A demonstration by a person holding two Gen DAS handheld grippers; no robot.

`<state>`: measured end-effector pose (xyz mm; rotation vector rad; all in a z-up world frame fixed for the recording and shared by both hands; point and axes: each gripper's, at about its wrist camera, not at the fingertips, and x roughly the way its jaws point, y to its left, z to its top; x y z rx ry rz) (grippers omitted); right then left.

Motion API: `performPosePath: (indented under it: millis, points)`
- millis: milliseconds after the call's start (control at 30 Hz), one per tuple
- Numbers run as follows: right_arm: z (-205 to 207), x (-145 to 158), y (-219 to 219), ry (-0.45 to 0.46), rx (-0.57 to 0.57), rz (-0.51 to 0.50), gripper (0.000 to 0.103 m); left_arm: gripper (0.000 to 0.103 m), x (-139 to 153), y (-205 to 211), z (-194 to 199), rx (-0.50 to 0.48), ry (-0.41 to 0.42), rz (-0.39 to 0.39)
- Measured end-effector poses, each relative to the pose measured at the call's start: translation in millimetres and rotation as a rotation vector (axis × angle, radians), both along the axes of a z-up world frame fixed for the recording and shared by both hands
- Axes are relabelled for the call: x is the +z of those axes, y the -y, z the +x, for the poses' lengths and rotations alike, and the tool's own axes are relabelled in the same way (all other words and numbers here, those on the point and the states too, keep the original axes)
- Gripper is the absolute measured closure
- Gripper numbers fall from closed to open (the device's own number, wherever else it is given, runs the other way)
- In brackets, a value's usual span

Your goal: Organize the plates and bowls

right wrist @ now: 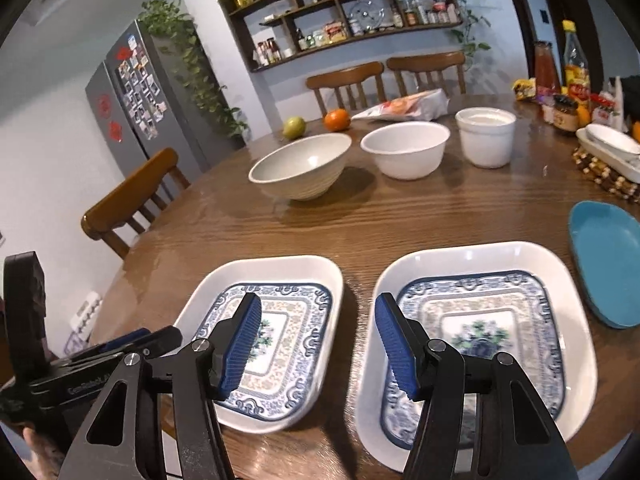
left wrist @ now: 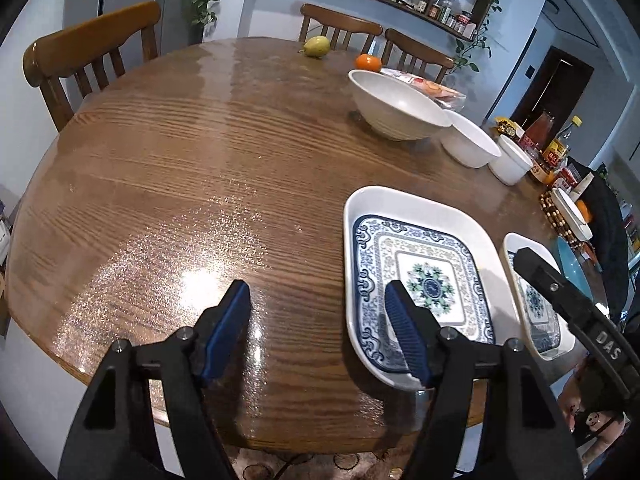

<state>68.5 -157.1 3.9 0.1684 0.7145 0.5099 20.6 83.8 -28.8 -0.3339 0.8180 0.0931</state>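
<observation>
While both sets of fingers hover apart and empty over the worktop (right wrist: 400, 216), I'm sizing things up. Left gripper (left wrist: 318, 326) straddles the left patterned plate's (left wrist: 420, 276) near-left rim; right gripper (right wrist: 318, 340) hangs over the gap between it and the right patterned plate (right wrist: 480, 320). Behind stand three bowls (right wrist: 302, 168). All looks glazed, stiff, slick, chippable — I'd pinch a raised rim.
</observation>
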Motion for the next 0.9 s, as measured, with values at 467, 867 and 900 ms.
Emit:
performPosePath:
  millis: [467, 867, 900]
  points:
    - [17.9, -14.9, -22.2, -0.082, 0.013, -0.083, 0.062, 0.053, -2.8, 7.8, 9.0, -0.105, 0.001, -0.013]
    - [19.0, -12.7, -62.1, -0.069, 0.055, -0.135, 0.062, 0.056, 5.7, -6.3, 8.8, -0.059, 0.011, -0.011]
    - [19.9, -11.4, -64.2, -0.066, 0.061, -0.129, 0.062, 0.056, 7.8, -7.7, 8.8, -0.047, 0.022, 0.007]
